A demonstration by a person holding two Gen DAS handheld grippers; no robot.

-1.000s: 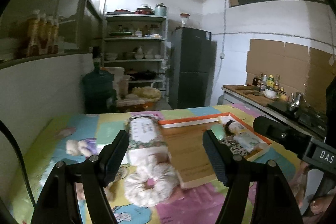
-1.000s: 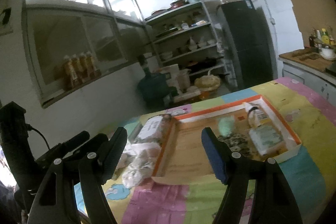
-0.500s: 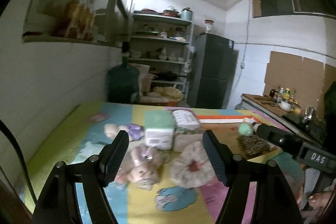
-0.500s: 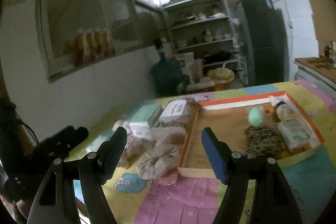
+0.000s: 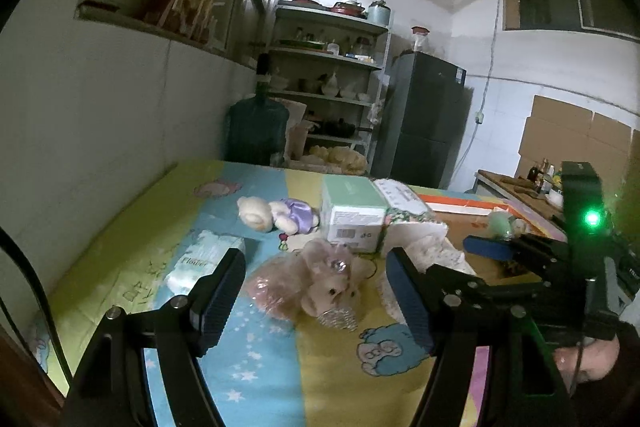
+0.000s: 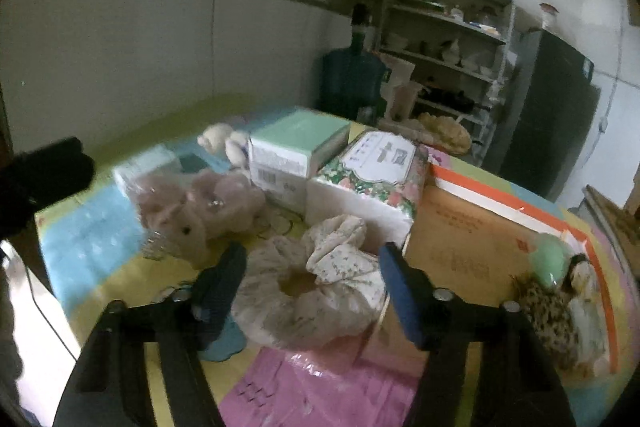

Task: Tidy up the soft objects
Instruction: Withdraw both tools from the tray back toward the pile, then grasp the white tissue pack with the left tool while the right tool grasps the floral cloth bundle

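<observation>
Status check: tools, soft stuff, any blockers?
Left tool open over pink plush. Right tool closing around scrunchie, no contact yet. Tissue pack close behind.

Cartoon-print table (image 5: pixel 132 227); plush toys (image 5: pixel 324 279), boxes (image 5: pixel 352 215), tray (image 6: pixel 472 227) on it

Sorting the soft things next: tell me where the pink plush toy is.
In the left wrist view the pink plush toy lies mid-table, just in front of the green box.

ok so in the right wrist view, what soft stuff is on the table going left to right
pink plush → scrunchie → tray → green ball → leopard pouch
</observation>
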